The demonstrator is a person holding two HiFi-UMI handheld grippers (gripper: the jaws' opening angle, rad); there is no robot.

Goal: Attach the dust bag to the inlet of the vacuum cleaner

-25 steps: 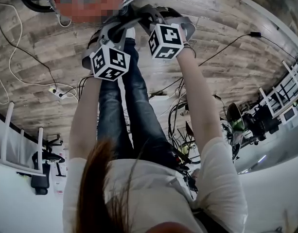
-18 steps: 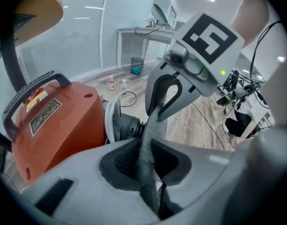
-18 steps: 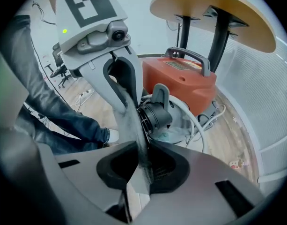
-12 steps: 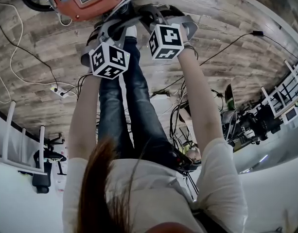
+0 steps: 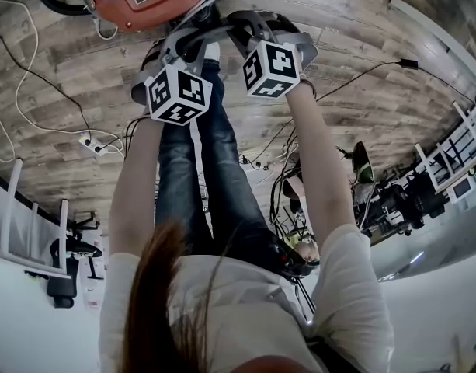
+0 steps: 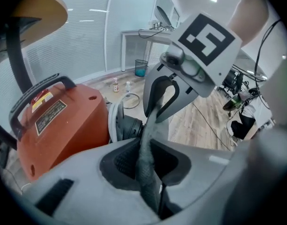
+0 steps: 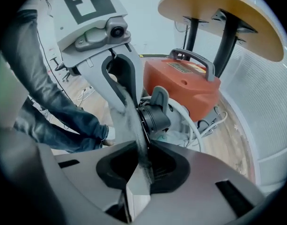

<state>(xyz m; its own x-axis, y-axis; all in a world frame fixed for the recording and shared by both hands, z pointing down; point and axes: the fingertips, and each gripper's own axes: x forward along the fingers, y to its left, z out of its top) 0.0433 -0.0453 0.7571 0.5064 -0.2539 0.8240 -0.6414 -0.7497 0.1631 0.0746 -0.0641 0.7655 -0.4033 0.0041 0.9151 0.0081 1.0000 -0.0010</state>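
Hand-held gripper, left [image 6: 150,182]: clamped on a grey fabric fold of the dust bag [image 6: 145,146]; angled steeply down toward the floor [image 5: 362,92].

Hand-held gripper, right [image 7: 138,172]: likewise pinched shut on the same grey fabric, facing the left one, tips close together.

Dust bag: stretched as a narrow band between both sets of jaws, off the floor, just in front of the inlet [image 7: 155,117]. Touching the port or just clear of it: cannot tell. Bag opening itself hidden in the folds.

Vacuum cleaner [image 6: 63,121]: orange body with dark carry handle [image 7: 195,56] and label on top. Stands on the wooden floor under a round tabletop [image 7: 218,13]. Black round inlet on the near side, ringed by a white loop [image 7: 192,125], hose or cord.

Floor clutter: power strip [image 5: 86,141] and loose cables [image 5: 36,76], well apart from the work.

Stage, as judged: lining up the bag's opening with the inlet; nothing seated yet.

Hazards, as judged:
- Thin fabric sliding out of either pinch, if tugged hard against the port.
- Collar going on skewed or only part-way round, given the hidden opening and grips on two edges only.
- Cleaner shoved back across the smooth floor, with nothing bracing it.
- White loop caught under the bag's edge, spoiling the seal.
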